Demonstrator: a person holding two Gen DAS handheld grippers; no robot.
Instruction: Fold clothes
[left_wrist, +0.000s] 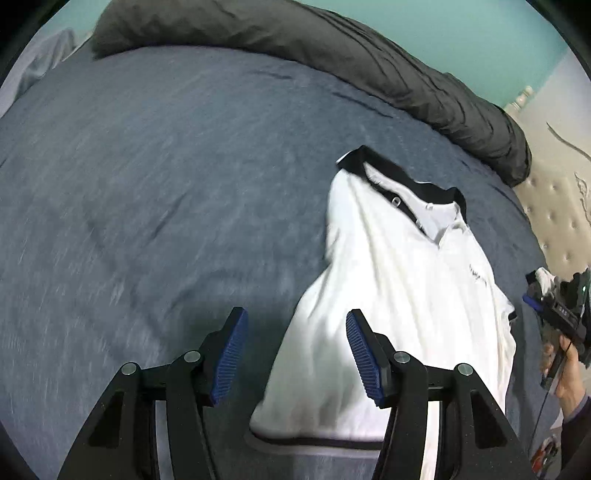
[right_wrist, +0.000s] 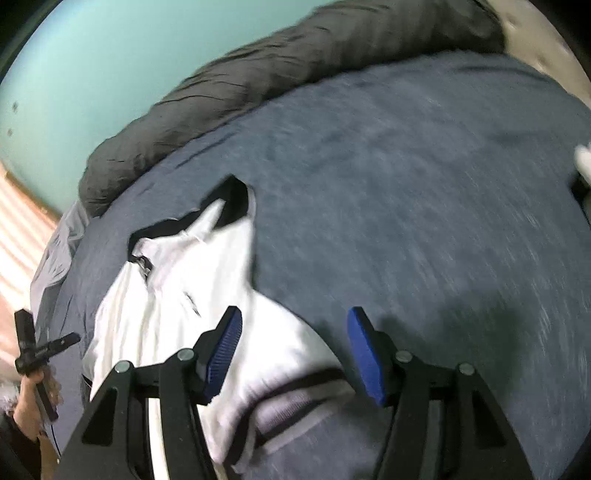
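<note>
Now both the left claw (left_wrist: 293, 354) and right claw (right_wrist: 293, 354) hover, jaws apart and empty, above the shirt (left_wrist: 399, 295).

Both wrist views steeply down over shirt (left_wrist: 399, 295)

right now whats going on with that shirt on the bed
A person is folding a white polo shirt with a black collar on a bed with a blue-grey cover. The shirt lies partly folded on the cover, and neither claw holds it. The left claw and the right claw both hang open above it, with nothing between their blue pads. A dark grey duvet is bunched along the far edge.
</note>
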